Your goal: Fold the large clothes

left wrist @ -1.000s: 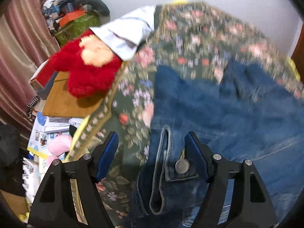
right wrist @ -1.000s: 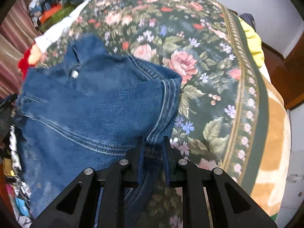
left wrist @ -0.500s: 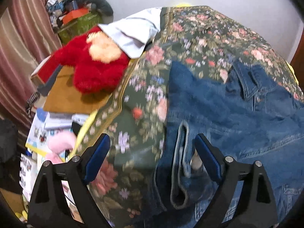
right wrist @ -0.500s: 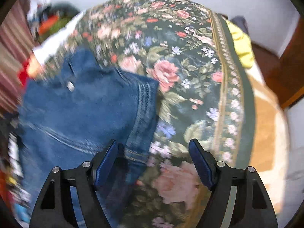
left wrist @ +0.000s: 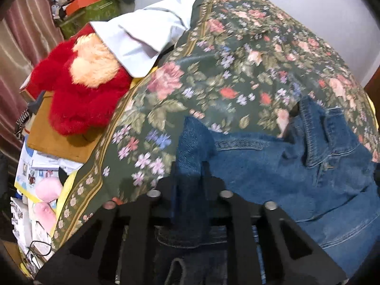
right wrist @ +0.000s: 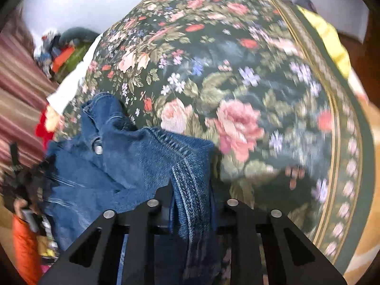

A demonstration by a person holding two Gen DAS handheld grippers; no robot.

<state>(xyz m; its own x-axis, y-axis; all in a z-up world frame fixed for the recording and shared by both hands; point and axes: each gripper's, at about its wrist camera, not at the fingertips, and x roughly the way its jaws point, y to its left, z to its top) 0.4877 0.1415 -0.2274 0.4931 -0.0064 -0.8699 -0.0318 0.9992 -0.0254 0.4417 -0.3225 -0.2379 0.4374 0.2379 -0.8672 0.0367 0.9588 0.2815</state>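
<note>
A blue denim jacket (left wrist: 273, 166) lies crumpled on the dark floral bedspread (left wrist: 237, 71). My left gripper (left wrist: 188, 185) is shut on a fold of the jacket's left edge; the denim bunches up between the jaws. In the right wrist view my right gripper (right wrist: 191, 197) is shut on the stitched hem of the jacket (right wrist: 133, 163), which trails off to the left with its collar and a metal button (right wrist: 97, 149) showing. The floral bedspread (right wrist: 237, 83) fills the space ahead.
A red plush toy (left wrist: 80, 95) and a white garment (left wrist: 142, 40) lie at the bed's left edge. Beside the bed are a brown board (left wrist: 54, 140), boxes and clutter. A yellow cloth (right wrist: 330, 40) lies at the bed's far right.
Half a second ago both grippers were open over the jacket's edges. Now both have closed on denim: the left on a fold of the left edge, the right on the stitched hem.
</note>
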